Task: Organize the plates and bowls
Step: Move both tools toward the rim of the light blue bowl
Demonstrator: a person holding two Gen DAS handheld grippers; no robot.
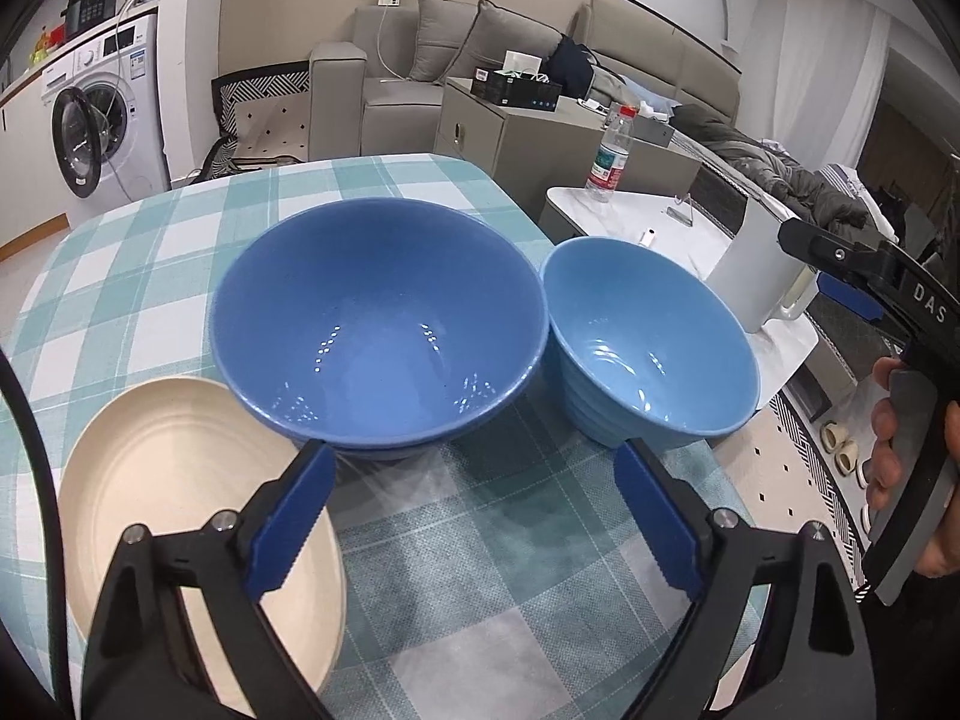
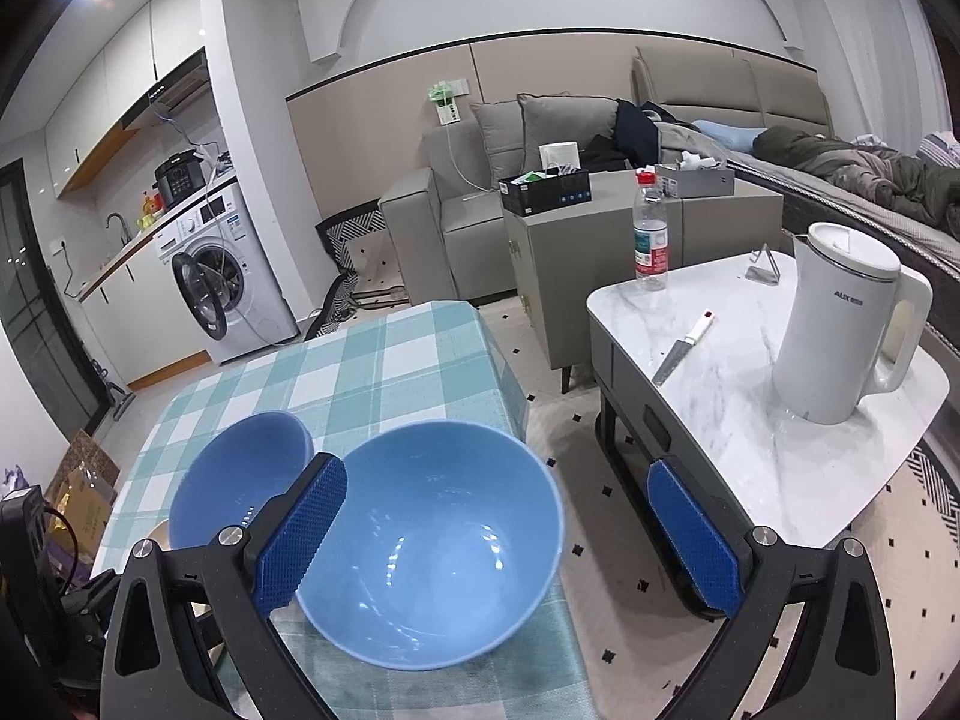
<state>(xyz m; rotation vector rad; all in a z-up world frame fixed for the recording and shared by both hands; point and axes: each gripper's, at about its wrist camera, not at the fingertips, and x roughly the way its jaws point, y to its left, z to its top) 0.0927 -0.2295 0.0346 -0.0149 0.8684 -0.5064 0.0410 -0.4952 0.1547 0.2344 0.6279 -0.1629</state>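
On the checked table (image 1: 150, 252) nothing looks sorted yet, as far as I can tell: the big bowl (image 1: 378, 324) sits in the middle, the small bowl (image 1: 648, 342) is just to its right near the table's right edge, rims about touching or very close, and the plate (image 1: 180, 516) lies flat at the near left, tucked close to the big bowl. So three pieces, all separate, no stacking done; my guess is the small bowl needs to go inside the big one and the plate needs a home too, so pretty much everything is left. The left gripper (image 1: 474, 516) hangs low over the near side of the table with its jaws wide apart, holding nothing, its left finger over the plate's edge and the gap aimed at bare cloth between the two bowls. The right gripper (image 2: 498, 534) is also spread wide and empty, hovering above the small bowl, its left finger over the bowl's left rim and the right finger out past the table edge over the floor. In the left view you can see the right hand (image 1: 912, 450) wrapped around its handle, off to the right of the table.
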